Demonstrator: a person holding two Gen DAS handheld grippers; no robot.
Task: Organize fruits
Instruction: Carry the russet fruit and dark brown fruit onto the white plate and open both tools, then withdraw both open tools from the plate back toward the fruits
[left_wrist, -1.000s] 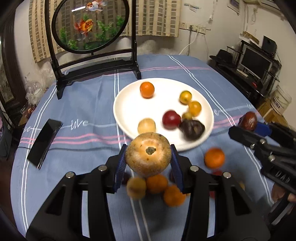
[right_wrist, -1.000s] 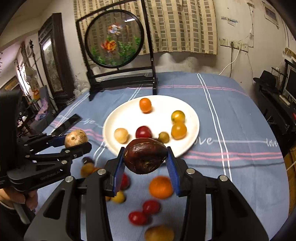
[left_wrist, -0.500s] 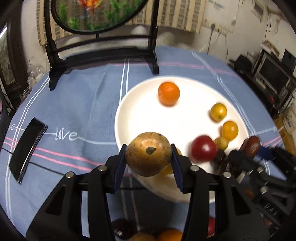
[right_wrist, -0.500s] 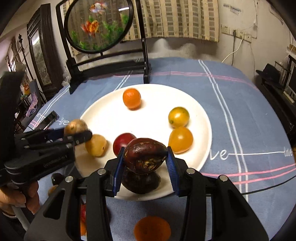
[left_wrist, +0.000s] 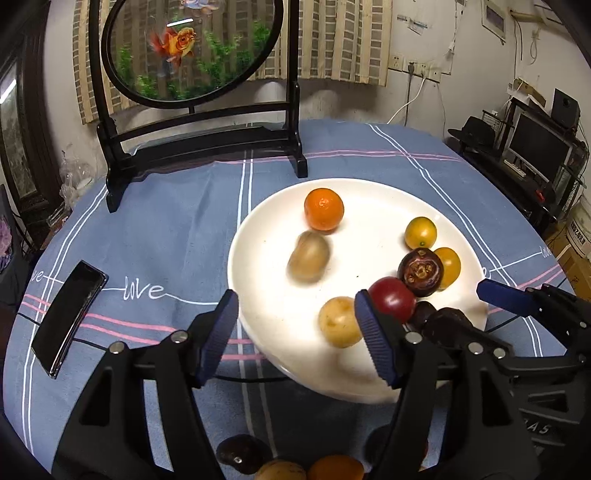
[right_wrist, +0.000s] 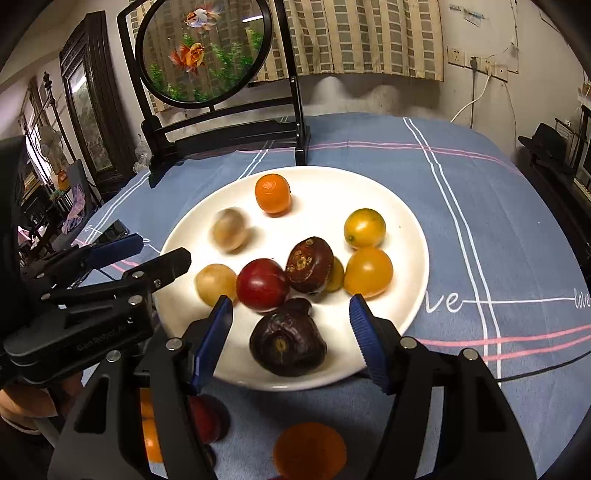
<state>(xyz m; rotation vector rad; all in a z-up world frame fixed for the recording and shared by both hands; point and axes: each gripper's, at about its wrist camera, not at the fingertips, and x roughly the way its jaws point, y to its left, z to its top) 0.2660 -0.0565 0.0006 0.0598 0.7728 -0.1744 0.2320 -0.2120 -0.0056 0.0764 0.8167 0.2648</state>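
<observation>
A white plate (left_wrist: 369, 206) on the blue cloth holds several fruits. My left gripper (left_wrist: 295, 328) hangs over the plate's near left rim; its jaws are opening and nothing is between them. A tan fruit (left_wrist: 308, 256), blurred, lies on the plate just ahead of it. My right gripper (right_wrist: 291, 314) is over the near rim, jaws opening, above a dark purple fruit (right_wrist: 288, 343) that the pads do not touch. A reddish-brown fruit (right_wrist: 308, 264) rests beyond it, against a red one (right_wrist: 262, 282). Each gripper shows in the other's view: left gripper (right_wrist: 147, 254), right gripper (left_wrist: 476, 310).
A round goldfish screen (left_wrist: 192, 48) on a black stand is behind the plate. A black phone (left_wrist: 68, 317) lies at the left of the cloth. Loose fruits, among them an orange one (right_wrist: 308, 450), sit on the cloth under the grippers. A black cable (right_wrist: 535, 369) runs at the right.
Both grippers came forward and down over the plate, then opened. The tan fruit left the left jaws and the reddish-brown fruit left the right jaws; both now lie on the plate.
</observation>
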